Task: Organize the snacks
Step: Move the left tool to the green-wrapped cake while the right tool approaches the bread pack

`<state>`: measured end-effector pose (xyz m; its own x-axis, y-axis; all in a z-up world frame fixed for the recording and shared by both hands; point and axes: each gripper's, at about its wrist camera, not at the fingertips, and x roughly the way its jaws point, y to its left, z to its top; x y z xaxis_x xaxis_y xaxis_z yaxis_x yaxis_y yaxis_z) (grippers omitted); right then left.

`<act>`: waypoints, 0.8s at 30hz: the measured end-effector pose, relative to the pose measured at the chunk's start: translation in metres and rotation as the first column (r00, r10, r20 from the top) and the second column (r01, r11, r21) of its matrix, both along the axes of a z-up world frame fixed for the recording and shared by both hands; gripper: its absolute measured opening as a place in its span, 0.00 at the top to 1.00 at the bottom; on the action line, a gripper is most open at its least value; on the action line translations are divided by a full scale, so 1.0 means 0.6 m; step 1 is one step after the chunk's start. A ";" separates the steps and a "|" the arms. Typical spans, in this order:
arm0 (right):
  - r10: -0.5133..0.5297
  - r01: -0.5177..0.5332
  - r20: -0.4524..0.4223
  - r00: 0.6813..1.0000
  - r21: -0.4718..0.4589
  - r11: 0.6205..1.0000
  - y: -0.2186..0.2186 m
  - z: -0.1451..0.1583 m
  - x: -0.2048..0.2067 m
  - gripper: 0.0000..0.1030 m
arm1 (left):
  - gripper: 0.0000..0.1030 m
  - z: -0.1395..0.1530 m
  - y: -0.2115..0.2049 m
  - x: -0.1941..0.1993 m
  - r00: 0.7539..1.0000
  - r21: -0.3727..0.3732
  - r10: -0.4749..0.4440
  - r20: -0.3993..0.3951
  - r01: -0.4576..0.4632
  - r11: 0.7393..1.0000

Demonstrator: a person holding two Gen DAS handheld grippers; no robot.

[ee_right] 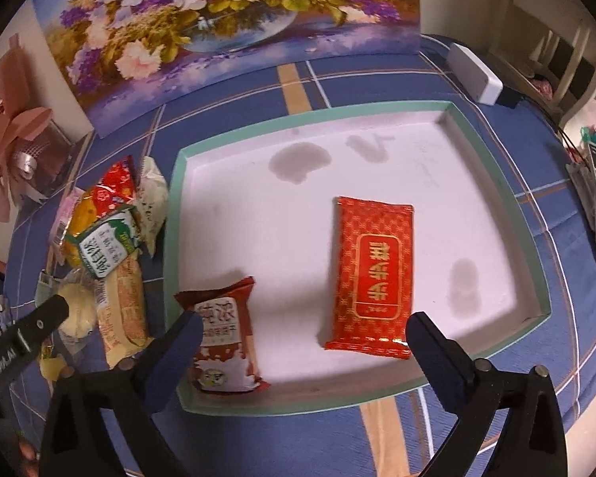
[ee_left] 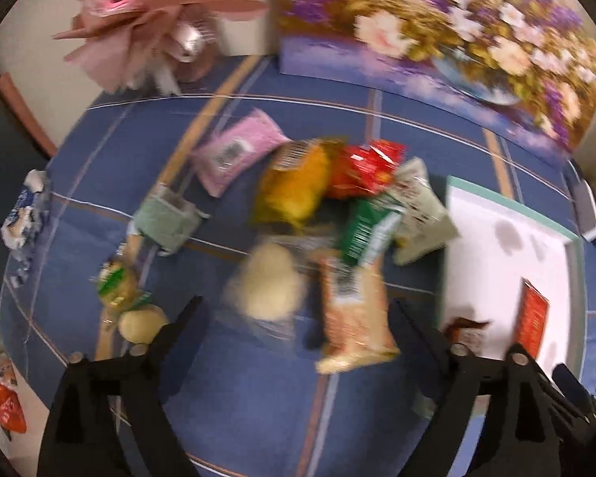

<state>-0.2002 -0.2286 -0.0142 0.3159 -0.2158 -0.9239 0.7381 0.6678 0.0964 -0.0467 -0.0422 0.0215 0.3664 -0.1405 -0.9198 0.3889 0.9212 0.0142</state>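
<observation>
A pile of snack packets lies on the blue plaid tablecloth: a yellow bag (ee_left: 294,187), a red bag (ee_left: 365,169), a green-and-white packet (ee_left: 371,230), an orange long packet (ee_left: 355,318) and a pale round bun (ee_left: 270,282). My left gripper (ee_left: 298,314) is open and empty just above the bun and the orange packet. A white tray with a green rim (ee_right: 171,214) holds a red flat packet (ee_right: 371,274) and a brown-and-white packet (ee_right: 224,326). My right gripper (ee_right: 304,330) is open and empty over the tray's near edge.
A flower painting (ee_right: 218,28) leans at the table's back. A pink bouquet (ee_left: 147,20) stands at the back left. A pink packet (ee_left: 238,151), a pale green packet (ee_left: 165,218) and other snacks lie left of the pile. A white box (ee_right: 475,73) sits at the back right.
</observation>
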 end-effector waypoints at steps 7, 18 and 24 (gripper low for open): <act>0.032 -0.034 0.069 0.997 0.020 0.999 0.028 0.023 0.027 0.00 | 0.01 0.005 0.073 0.051 0.993 -0.035 0.115 0.013 -0.114 0.993; 0.169 -0.187 0.189 0.967 0.084 0.979 0.128 0.054 0.130 0.00 | 0.00 0.000 0.220 0.118 0.969 -0.113 0.247 0.012 -0.244 0.963; 0.238 -0.255 0.154 0.959 0.102 0.962 0.173 0.022 0.171 0.00 | 0.00 -0.035 0.268 0.152 0.968 -0.094 0.241 -0.065 -0.246 0.965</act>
<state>-0.0974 -0.1246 -0.0011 0.4722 -0.0062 -0.8815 0.5259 0.8045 0.2760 0.0442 0.1184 0.0008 0.3521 -0.1461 -0.9245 0.1505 0.9837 -0.0981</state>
